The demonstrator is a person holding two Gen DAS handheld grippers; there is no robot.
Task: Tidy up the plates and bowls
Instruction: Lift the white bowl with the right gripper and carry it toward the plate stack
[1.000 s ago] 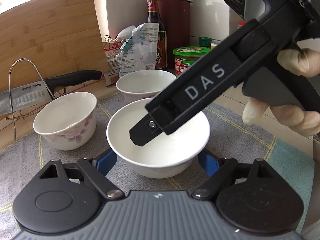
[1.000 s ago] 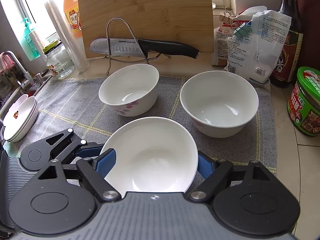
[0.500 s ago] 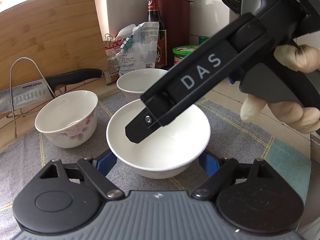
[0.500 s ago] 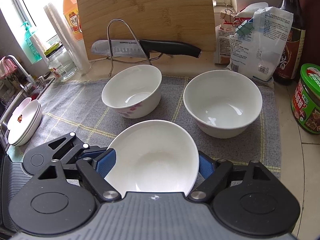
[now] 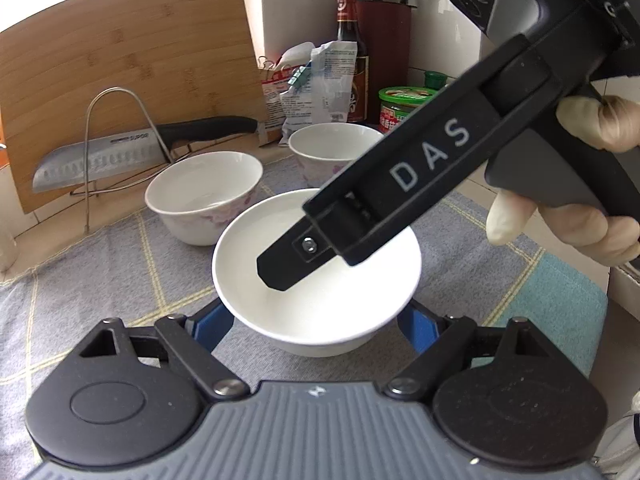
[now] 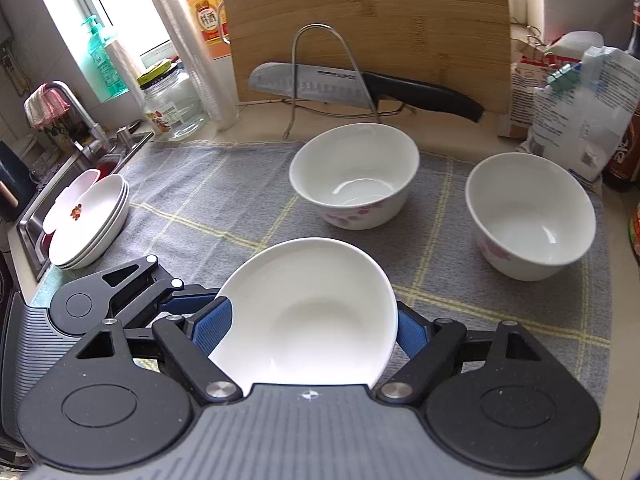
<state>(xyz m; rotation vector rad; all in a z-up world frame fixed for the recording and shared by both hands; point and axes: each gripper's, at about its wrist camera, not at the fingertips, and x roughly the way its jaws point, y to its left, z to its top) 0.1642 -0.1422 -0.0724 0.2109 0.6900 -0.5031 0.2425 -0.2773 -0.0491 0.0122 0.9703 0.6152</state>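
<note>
Presently we count three bowls. One plain white bowl (image 6: 308, 312) sits tilted between the blue pads of both grippers; it holds nothing. The right gripper (image 6: 314, 326) has its jaws pinching this bowl at the rim, a pad on either side. The left gripper (image 5: 316, 320) brackets the same bowl (image 5: 316, 280) from another side, pads against its wall, so its jaws are closed on it too. In the left wrist view the right gripper's black body (image 5: 404, 184), marked DAS, reaches across over the bowl, held by a gloved hand (image 5: 580, 184).

Ahead of the right jaws we note two flowered bowls on the grey checked cloth (image 6: 208, 200) that covers the desk: one straight ahead (image 6: 354, 182), one ahead and to the right (image 6: 528, 216). Both are upright, empty and apart from each other.

Left of the right jaws, at the cloth's edge beside the sink (image 6: 36, 208), lies a stack of shallow white plates (image 6: 88, 220); we cannot count them surely, about three.

Beyond the bowls a wire rack (image 6: 324, 76) carries one knife (image 6: 360, 88) in front of a bamboo board (image 6: 368, 20). A glass jar (image 6: 170, 104) stands far left; its contents are unclear.
</note>
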